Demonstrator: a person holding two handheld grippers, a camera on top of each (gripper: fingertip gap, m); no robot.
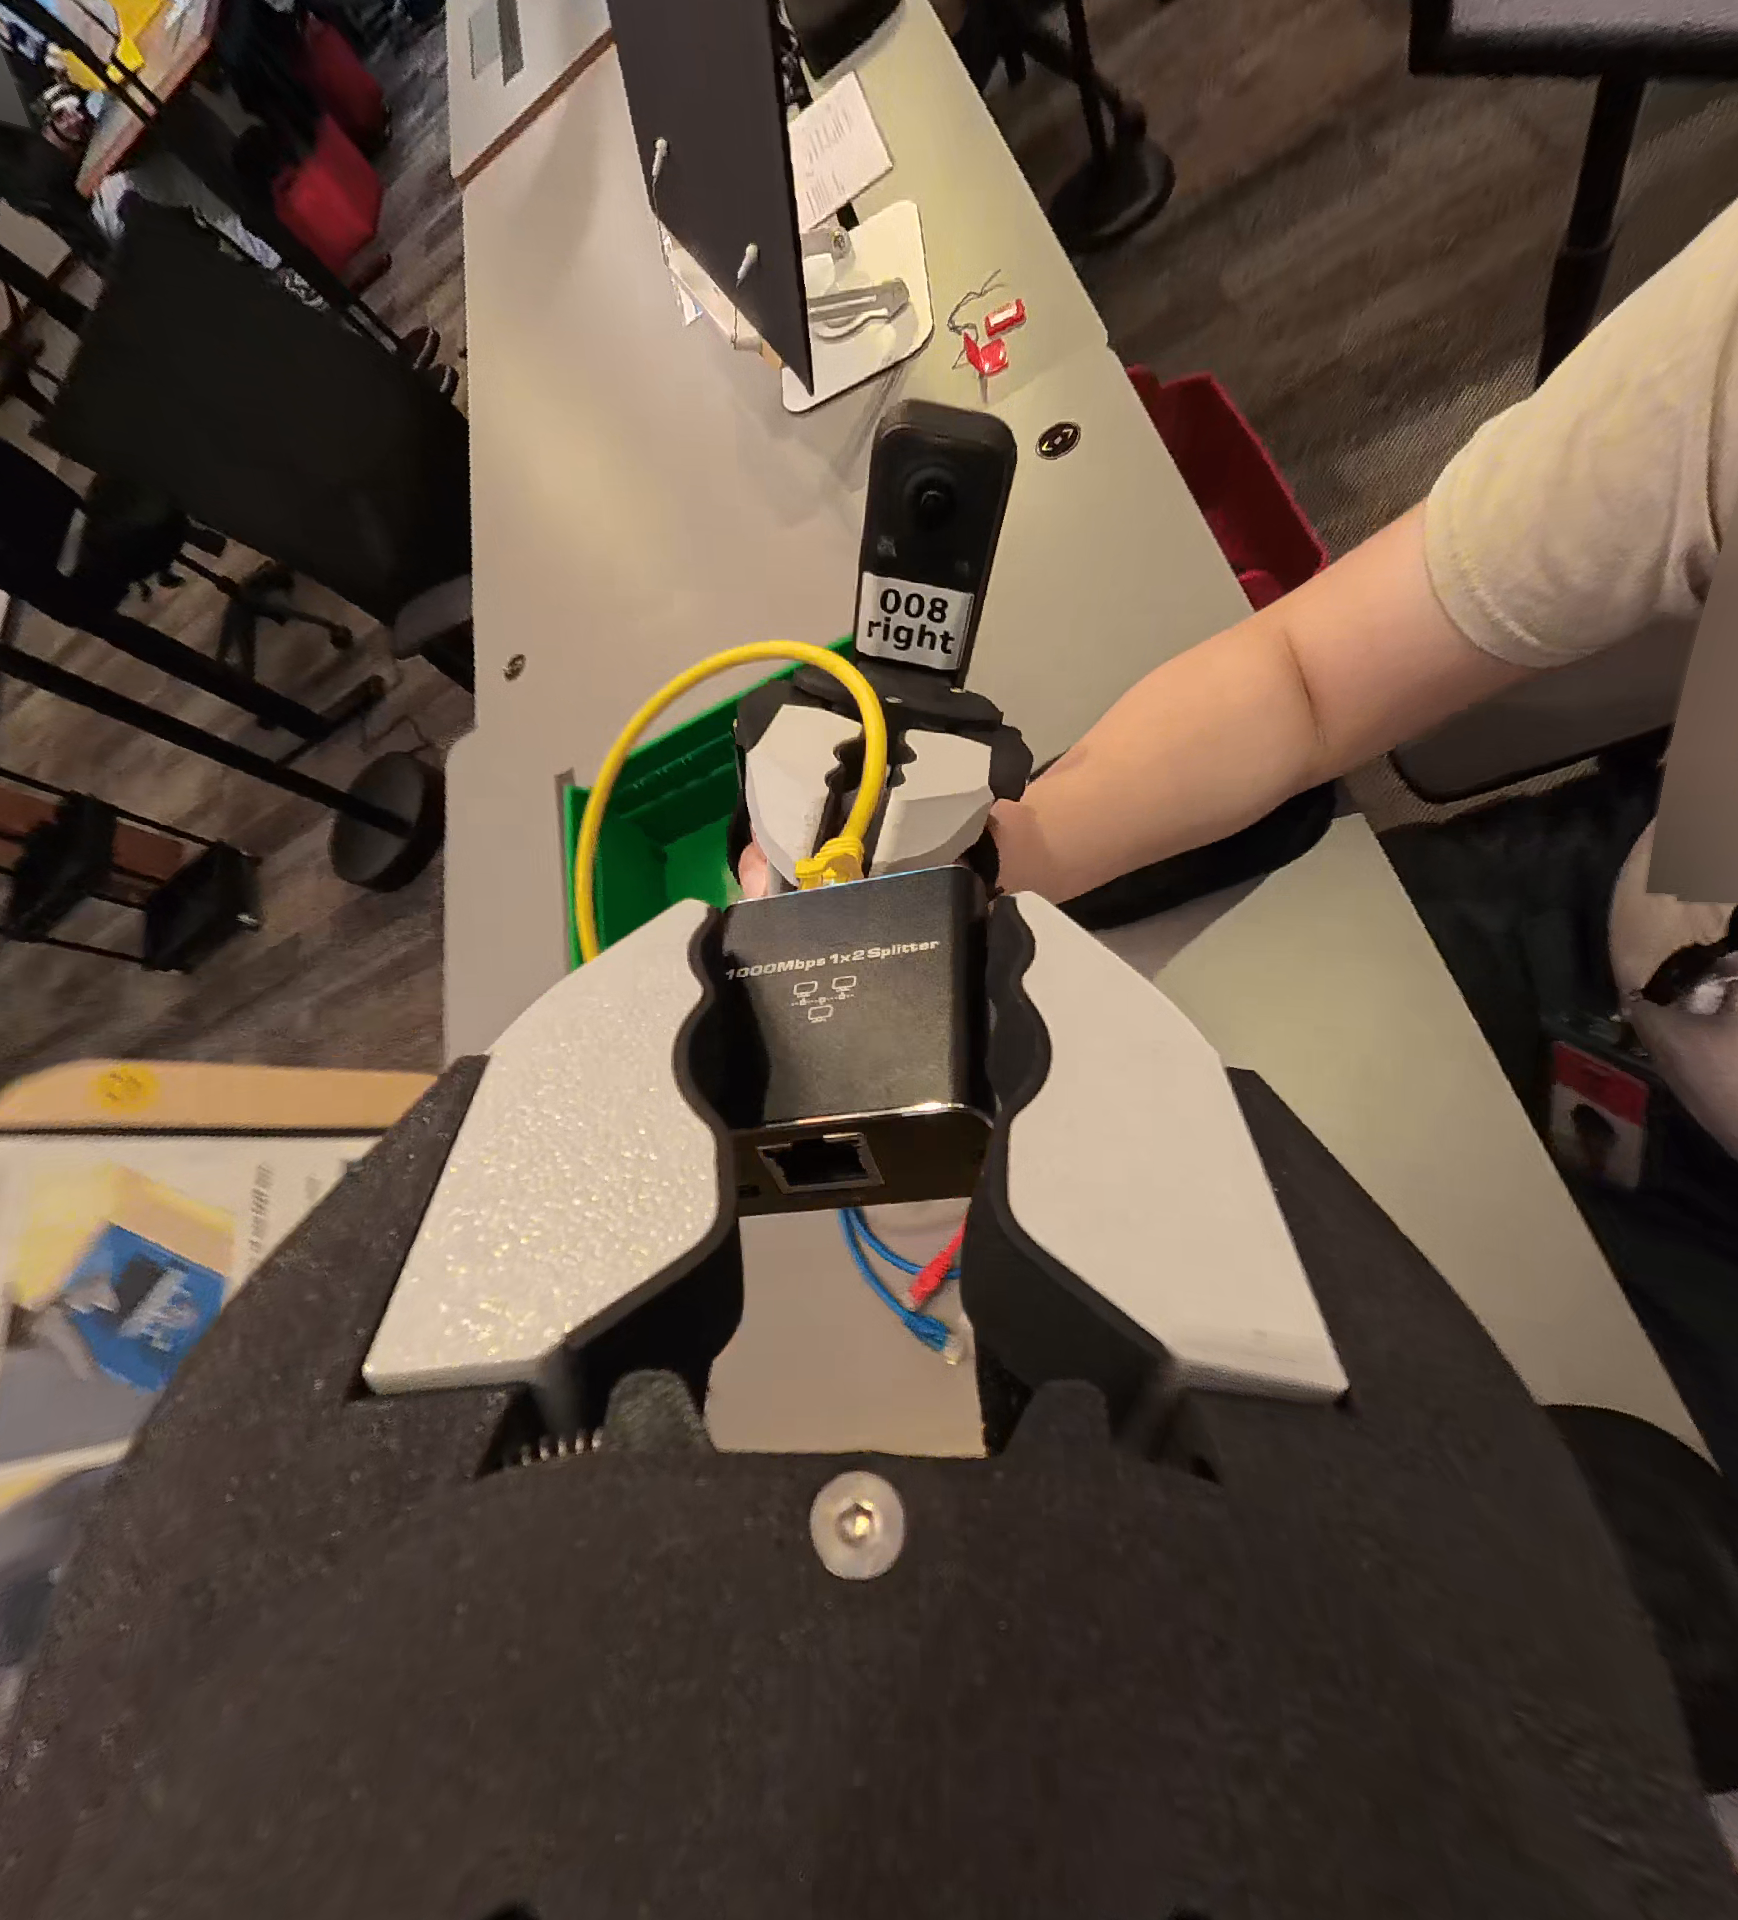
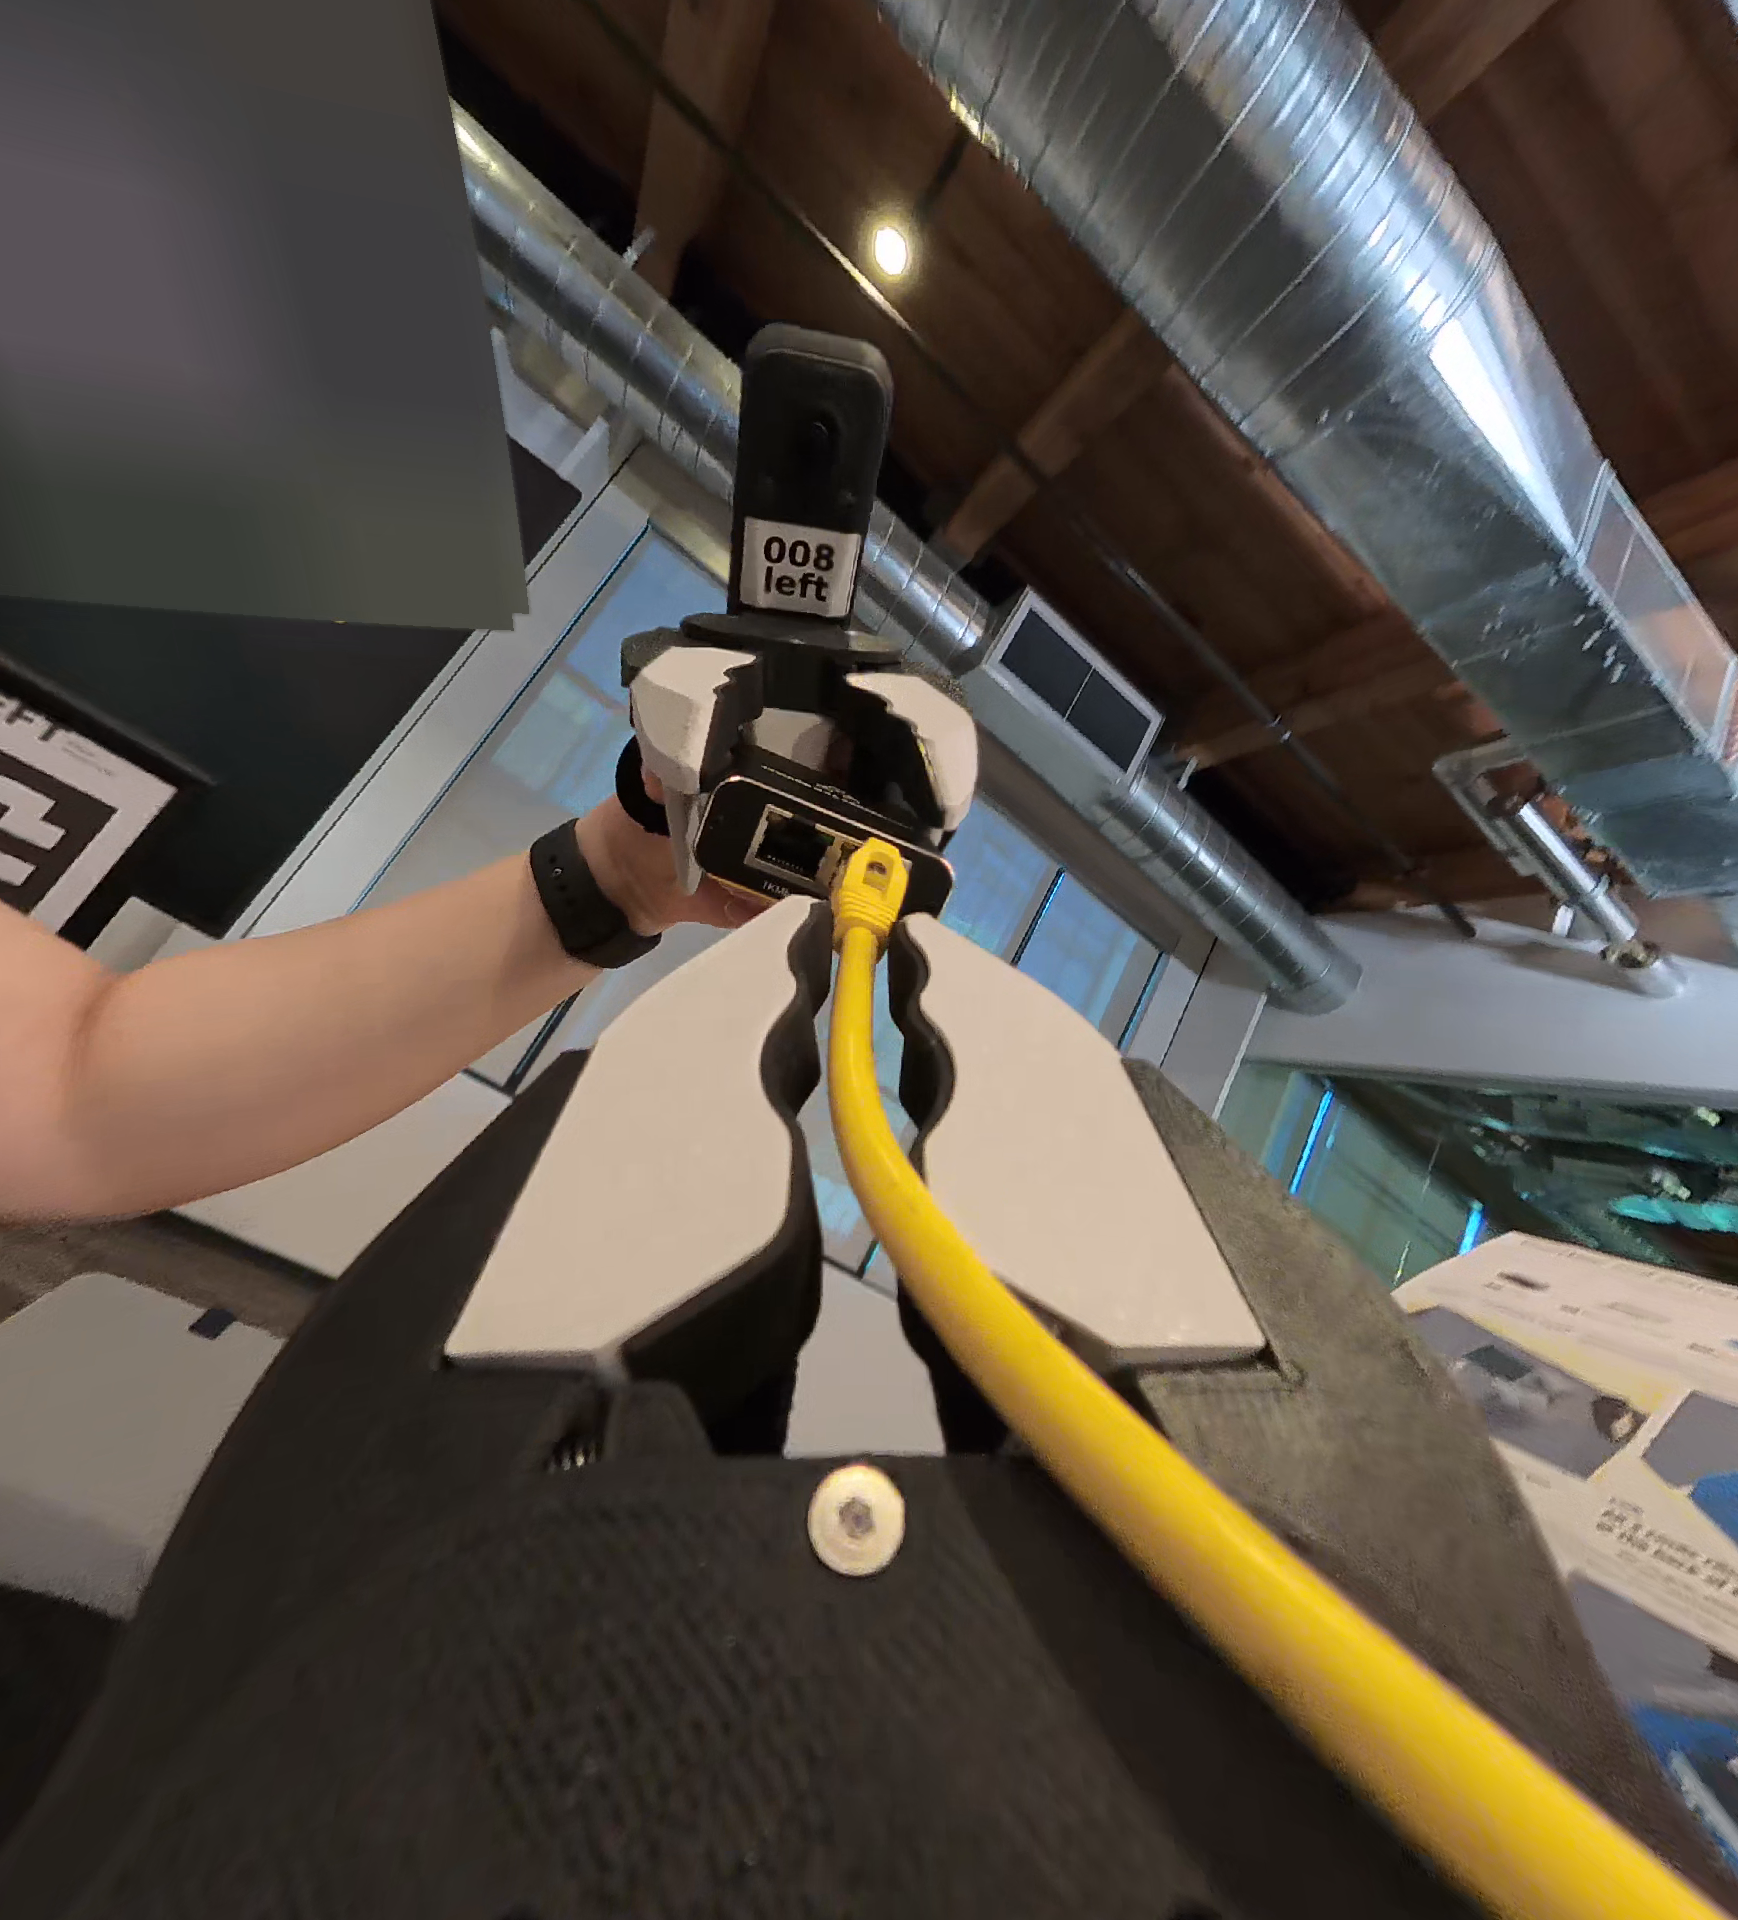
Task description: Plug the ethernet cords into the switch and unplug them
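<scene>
My left gripper [image 1: 849,935] is shut on the black switch [image 1: 849,1049] and holds it above the grey table. Its near face shows one empty port. My right gripper [image 2: 860,925] faces it and is shut on the yellow ethernet cord [image 2: 849,1049], just behind the yellow plug [image 2: 870,878]. The plug sits in the right-hand port of the switch's far face [image 2: 792,847]; the port beside it is empty. The yellow cord [image 1: 626,748] loops out to the left. A blue cord [image 1: 891,1288] and a red plug [image 1: 932,1273] lie on the table under the switch.
A green bin [image 1: 657,831] stands on the grey table [image 1: 616,499] behind the switch. A monitor stand [image 1: 854,301] and small red parts [image 1: 995,332] lie farther back. A printed box [image 1: 117,1268] lies at the left. A person's arm [image 1: 1260,707] reaches in from the right. Left and right tips are no more than a few centimetres apart.
</scene>
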